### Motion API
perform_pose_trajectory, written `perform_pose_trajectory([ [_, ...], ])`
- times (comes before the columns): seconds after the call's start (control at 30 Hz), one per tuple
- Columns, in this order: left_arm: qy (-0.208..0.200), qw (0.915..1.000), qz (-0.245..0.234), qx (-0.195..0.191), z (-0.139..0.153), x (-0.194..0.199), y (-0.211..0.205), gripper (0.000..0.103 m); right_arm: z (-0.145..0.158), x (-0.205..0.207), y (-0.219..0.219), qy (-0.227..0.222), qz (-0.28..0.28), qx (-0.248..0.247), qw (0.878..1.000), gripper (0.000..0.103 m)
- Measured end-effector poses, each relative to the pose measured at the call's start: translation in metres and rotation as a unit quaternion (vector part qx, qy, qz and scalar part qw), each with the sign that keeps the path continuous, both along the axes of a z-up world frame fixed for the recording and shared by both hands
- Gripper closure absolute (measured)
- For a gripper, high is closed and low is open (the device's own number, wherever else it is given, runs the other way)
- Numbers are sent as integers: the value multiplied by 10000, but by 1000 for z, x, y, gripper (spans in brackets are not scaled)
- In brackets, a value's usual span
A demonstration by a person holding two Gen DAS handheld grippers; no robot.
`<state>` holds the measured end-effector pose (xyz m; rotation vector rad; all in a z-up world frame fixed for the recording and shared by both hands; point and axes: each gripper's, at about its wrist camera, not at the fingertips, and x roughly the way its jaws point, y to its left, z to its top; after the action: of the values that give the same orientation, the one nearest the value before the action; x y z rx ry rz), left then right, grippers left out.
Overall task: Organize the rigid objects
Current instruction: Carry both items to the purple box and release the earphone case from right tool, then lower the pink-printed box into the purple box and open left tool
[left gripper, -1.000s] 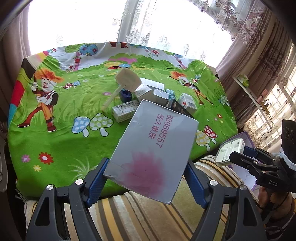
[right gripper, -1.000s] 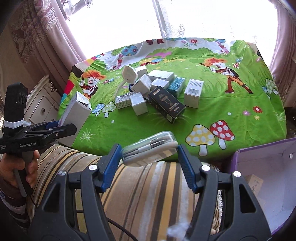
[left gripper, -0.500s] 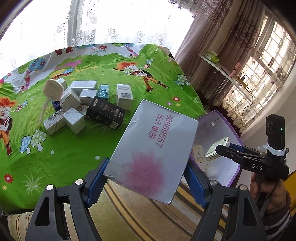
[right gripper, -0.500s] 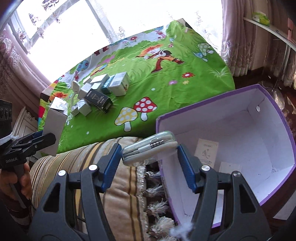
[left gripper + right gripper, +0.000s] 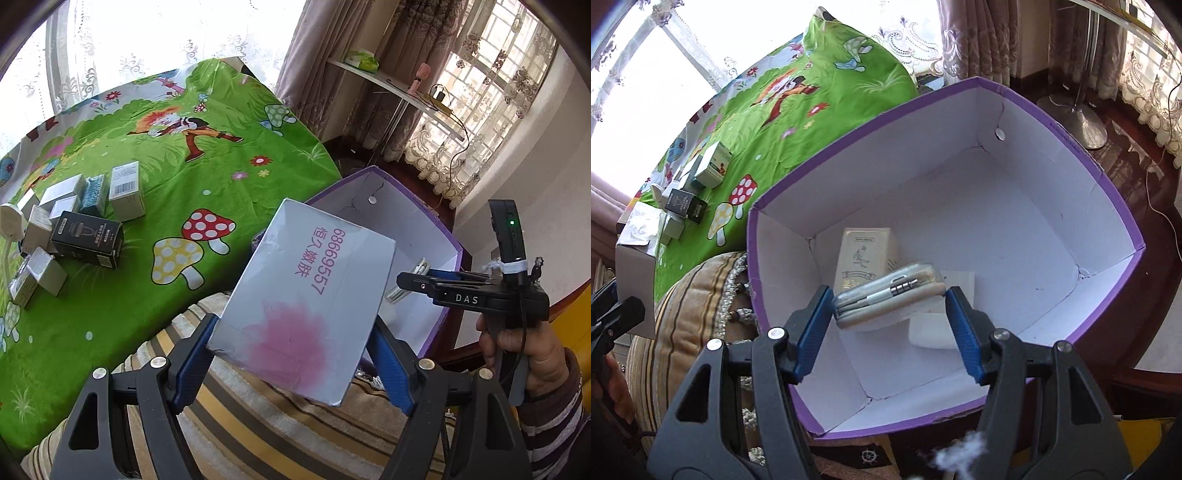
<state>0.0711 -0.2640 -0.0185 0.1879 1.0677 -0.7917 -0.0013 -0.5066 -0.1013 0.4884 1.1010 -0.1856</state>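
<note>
My left gripper (image 5: 291,354) is shut on a flat silver box (image 5: 306,295) with pink print, held above the striped cushion (image 5: 258,424) beside the purple box (image 5: 439,236). My right gripper (image 5: 890,306) is shut on a clear case of white earphones (image 5: 890,295), held inside the purple box (image 5: 960,92) above its white floor; it also shows in the left wrist view (image 5: 410,280). A cream carton (image 5: 866,254) and white cards (image 5: 931,328) lie on the purple box's floor. Several small boxes (image 5: 88,236) sit on the green cloth (image 5: 184,177).
A white wall plug (image 5: 11,221) lies by the small boxes. A striped cushion (image 5: 698,295) sits between the table and the purple box. A lamp base (image 5: 1078,125) stands on the dark floor behind the box. A white shelf (image 5: 399,92) runs along the curtains.
Both grippers have swung right, away from the table. The right gripper has carried the earphone case over the purple box's rim and down inside. The left gripper has brought the silver box beside it.
</note>
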Motion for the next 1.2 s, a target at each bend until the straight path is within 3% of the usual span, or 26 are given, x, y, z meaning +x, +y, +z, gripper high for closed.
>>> perform_pose_trajectory([
  [0.27,95,9993,-328,148,-10,-10,-31,24,-15,-4,-22,155,-248,38,9996,35],
  [0.6,149,9989,-367,241,-16,-9,-46,24,4,-20,-57,-163,-812,-45,9966,27],
  [0.9,90,9992,-378,11,-11,-5,-60,23,34,-43,-99,-497,-1689,-430,9834,21],
  [1.2,219,9992,-314,-102,-12,1,-57,18,46,-41,-99,-579,-1707,-597,9818,19],
])
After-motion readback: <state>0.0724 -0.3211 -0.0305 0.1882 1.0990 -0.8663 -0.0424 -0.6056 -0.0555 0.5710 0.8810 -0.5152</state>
